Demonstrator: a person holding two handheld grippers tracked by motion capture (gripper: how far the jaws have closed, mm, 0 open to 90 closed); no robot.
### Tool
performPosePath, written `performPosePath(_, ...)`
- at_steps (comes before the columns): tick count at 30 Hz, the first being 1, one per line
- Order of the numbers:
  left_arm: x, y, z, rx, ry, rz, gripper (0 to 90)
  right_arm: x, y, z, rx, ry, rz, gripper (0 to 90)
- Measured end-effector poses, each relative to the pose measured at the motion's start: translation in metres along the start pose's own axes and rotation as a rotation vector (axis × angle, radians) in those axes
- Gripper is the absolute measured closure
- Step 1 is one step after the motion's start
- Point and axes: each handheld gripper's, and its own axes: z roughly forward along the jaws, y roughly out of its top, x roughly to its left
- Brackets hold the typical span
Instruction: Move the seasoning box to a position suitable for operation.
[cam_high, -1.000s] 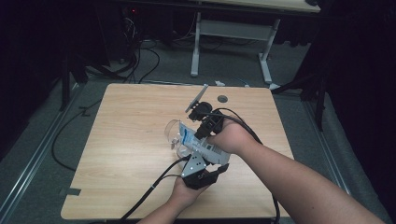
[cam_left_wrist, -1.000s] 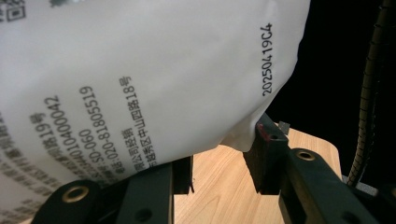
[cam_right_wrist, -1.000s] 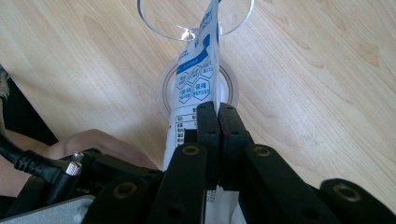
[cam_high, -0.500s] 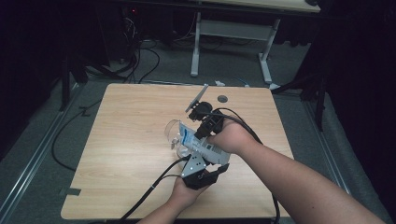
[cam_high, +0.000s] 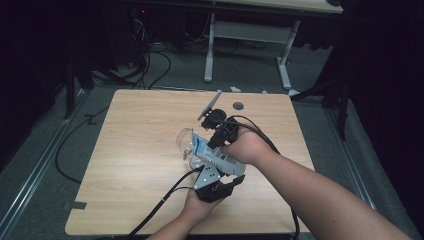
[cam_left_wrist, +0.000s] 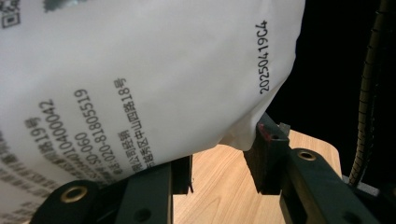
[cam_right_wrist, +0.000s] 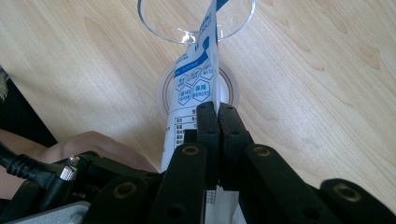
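A white pouch with blue print (cam_high: 209, 151) hangs over the wooden table (cam_high: 140, 125), held between both grippers. My right gripper (cam_high: 216, 142) is shut on the pouch's thin edge (cam_right_wrist: 196, 79), its two pads pressed flat together on it (cam_right_wrist: 217, 109). The pouch's far end reaches into the rim of a clear glass (cam_right_wrist: 159, 23), which stands on the table by the pouch (cam_high: 186, 142). My left gripper (cam_high: 215, 186) holds the pouch's bulging other end from the near side. In the left gripper view the pouch (cam_left_wrist: 140, 70) sits squeezed between the jaws (cam_left_wrist: 224, 158).
A small dark round thing (cam_high: 238, 105) lies near the table's far edge. A black cable (cam_high: 160, 205) trails from the left gripper off the near edge. Beyond the table stand white desk legs (cam_high: 210, 50) and floor cables (cam_high: 150, 65).
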Motion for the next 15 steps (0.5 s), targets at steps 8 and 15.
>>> performPosePath(8, 0.0004, -0.0012, -0.0004, -0.001, 0.000, -0.006, 64.7, 0.0006, 0.0009, 0.0031, 0.002, 0.002, -0.007, 89.2)
performPosePath(15, 0.0006, -0.0016, -0.0005, -0.004, 0.002, -0.007, 64.2, 0.0009, 0.0022, 0.0051, 0.000, 0.005, -0.012, 89.1)
